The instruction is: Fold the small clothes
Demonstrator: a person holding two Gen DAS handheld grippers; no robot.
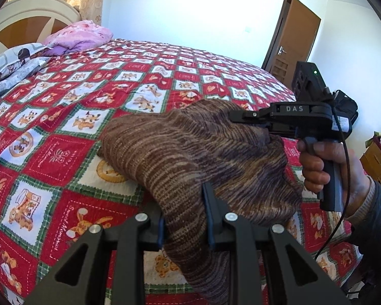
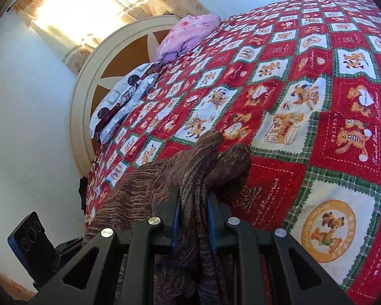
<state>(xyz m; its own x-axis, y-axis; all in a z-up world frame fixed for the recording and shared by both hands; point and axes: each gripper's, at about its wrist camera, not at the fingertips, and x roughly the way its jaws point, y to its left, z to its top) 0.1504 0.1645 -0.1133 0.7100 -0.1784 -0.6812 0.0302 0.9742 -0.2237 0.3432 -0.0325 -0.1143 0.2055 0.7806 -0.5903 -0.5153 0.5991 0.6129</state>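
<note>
A brown striped knit garment [image 1: 190, 150] hangs between both grippers above the red patchwork quilt [image 1: 71, 106]. My left gripper [image 1: 184, 218] is shut on its near edge, with cloth bunched between the blue pads. My right gripper [image 1: 251, 120], held in a hand at the right of the left wrist view, pinches the garment's far edge. In the right wrist view the right gripper [image 2: 193, 203] is shut on a thick fold of the garment [image 2: 190, 167], which droops over the quilt [image 2: 304, 101]. The left gripper's body [image 2: 30, 239] shows at lower left.
Pillows, pink [image 1: 81, 34] and grey patterned [image 1: 10, 63], lie by the cream headboard [image 1: 30, 17]. A brown door [image 1: 292, 35] stands beyond the bed. A wooden cabinet [image 1: 378, 167] is at the far right. A curtained window [image 2: 89, 7] is behind the headboard.
</note>
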